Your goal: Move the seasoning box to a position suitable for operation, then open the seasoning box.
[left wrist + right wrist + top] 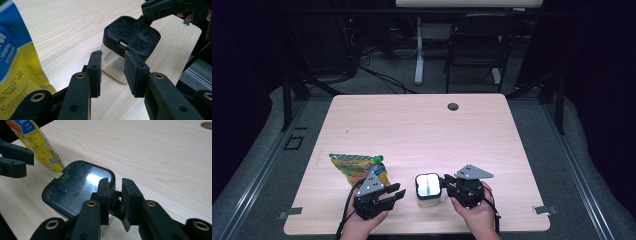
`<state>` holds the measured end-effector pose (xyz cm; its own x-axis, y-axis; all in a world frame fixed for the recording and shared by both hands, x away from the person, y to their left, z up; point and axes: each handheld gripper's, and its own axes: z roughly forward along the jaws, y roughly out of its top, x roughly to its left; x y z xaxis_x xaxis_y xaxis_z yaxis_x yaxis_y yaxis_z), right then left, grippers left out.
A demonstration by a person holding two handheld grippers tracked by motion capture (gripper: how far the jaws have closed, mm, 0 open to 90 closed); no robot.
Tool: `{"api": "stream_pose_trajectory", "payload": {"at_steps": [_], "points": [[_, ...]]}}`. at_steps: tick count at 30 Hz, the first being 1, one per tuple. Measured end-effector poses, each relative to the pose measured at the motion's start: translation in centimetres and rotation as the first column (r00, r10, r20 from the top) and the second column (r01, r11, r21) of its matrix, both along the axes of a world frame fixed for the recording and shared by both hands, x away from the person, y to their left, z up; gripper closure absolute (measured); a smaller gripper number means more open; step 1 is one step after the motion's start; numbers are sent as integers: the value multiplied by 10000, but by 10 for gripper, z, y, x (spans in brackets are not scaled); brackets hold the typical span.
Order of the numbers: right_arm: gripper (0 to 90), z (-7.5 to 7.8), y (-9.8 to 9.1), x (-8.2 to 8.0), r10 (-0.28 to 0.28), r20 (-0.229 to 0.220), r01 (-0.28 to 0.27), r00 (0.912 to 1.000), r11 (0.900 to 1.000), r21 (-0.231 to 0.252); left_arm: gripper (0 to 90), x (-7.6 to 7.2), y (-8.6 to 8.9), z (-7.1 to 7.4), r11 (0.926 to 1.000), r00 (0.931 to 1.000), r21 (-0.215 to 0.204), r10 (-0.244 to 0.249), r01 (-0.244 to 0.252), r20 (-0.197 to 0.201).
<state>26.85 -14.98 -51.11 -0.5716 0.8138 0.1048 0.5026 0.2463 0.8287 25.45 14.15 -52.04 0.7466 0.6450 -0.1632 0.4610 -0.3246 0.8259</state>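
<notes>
Clear container (428, 190) with black lid (132, 33), pale grains inside, stands at table's (422, 125) near edge, about 6 o'clock. Right gripper (115, 195) at its 3 o'clock, jaws pinching hinge tab on lid edge. Left gripper (113, 68) at its 9 o'clock, jaws spread, pads just short of container wall. Yellow snack bag (359, 169) lies at 10 o'clock, close. Far half of table bare; cable hole (453, 106) at 12 o'clock.
</notes>
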Motion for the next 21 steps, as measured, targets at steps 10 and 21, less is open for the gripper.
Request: {"api": "stream_pose_trajectory", "payload": {"at_steps": [10,21], "points": [[799,-1,-8,1,-323,-175,332,9993,9982,500,750,0,-8,-6,9996,9998,236,-120,124,-152],[847,0,-4,-1,-347,-139,350,9993,9991,253,763,1,-10,-5,9995,9999,319,-57,60,-111]]}}
